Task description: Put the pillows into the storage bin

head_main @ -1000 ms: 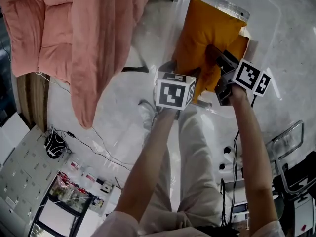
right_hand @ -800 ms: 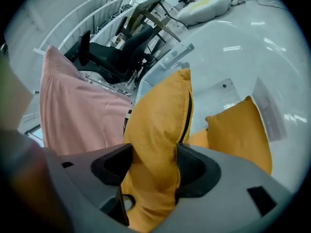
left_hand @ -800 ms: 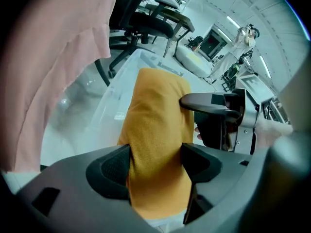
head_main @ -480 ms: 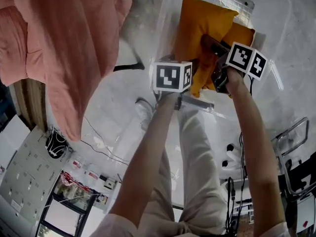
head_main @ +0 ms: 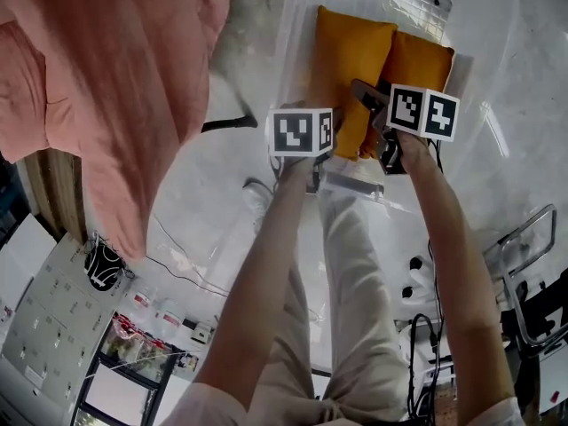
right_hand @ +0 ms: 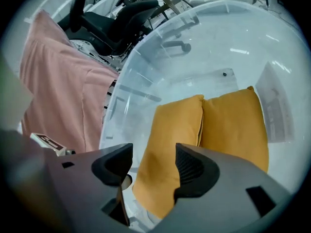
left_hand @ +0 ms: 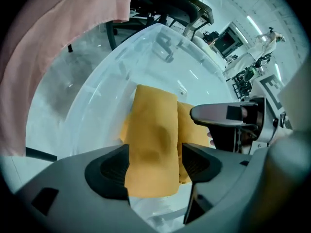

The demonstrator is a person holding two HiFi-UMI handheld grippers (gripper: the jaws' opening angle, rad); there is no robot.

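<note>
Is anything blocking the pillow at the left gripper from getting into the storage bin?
Nothing visible does. The pillow in the jaws of the left gripper is already inside the open-topped storage bin, beside a second pillow. The pink blanket hangs outside the bin's wall.

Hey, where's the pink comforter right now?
In the head view the pink comforter fills the upper left, just left of the clear storage bin holding the orange pillows.
</note>
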